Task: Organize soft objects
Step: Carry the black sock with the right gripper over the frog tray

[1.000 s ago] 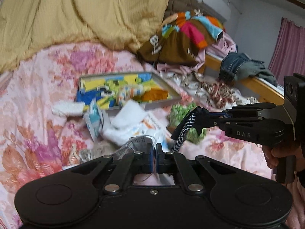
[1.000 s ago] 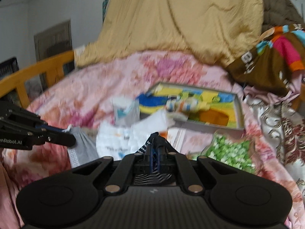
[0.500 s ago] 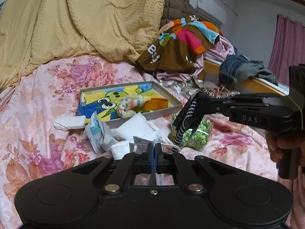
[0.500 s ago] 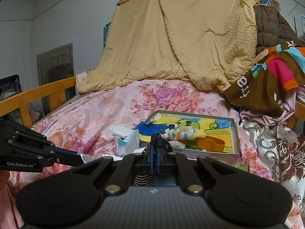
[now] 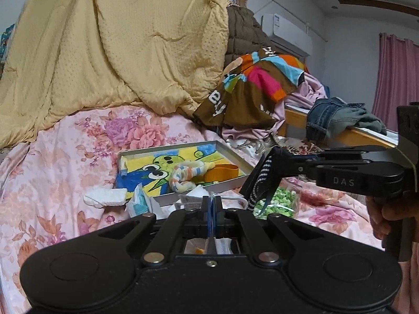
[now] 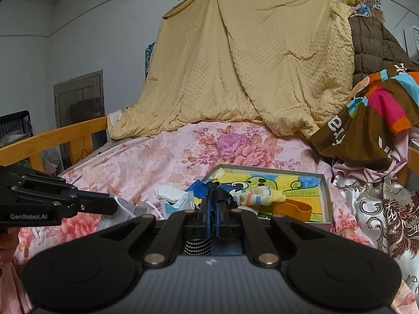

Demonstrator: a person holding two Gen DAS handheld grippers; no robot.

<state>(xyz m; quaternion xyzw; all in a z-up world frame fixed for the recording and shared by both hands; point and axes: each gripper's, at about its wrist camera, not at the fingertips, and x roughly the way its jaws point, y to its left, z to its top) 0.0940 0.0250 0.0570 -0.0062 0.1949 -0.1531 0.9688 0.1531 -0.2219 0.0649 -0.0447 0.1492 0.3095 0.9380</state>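
Left wrist view: right gripper (image 5: 262, 175) jaws clamp a black-and-white striped band (image 5: 258, 185).
Left gripper (image 6: 115, 205): jaws pinch a grey face mask (image 6: 128, 209).
Done: striped sock (image 5: 187, 176), orange band (image 5: 222, 171) in tray (image 5: 237, 157).
Left: tissues (image 5: 104, 196) beside tray.

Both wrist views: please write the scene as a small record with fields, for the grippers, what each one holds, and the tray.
left gripper: shut on a grey face mask
right gripper: shut on a black-and-white striped band
tray: open, on the floral bedsheet
in tray: striped sock, orange band
beside tray: green patterned bag
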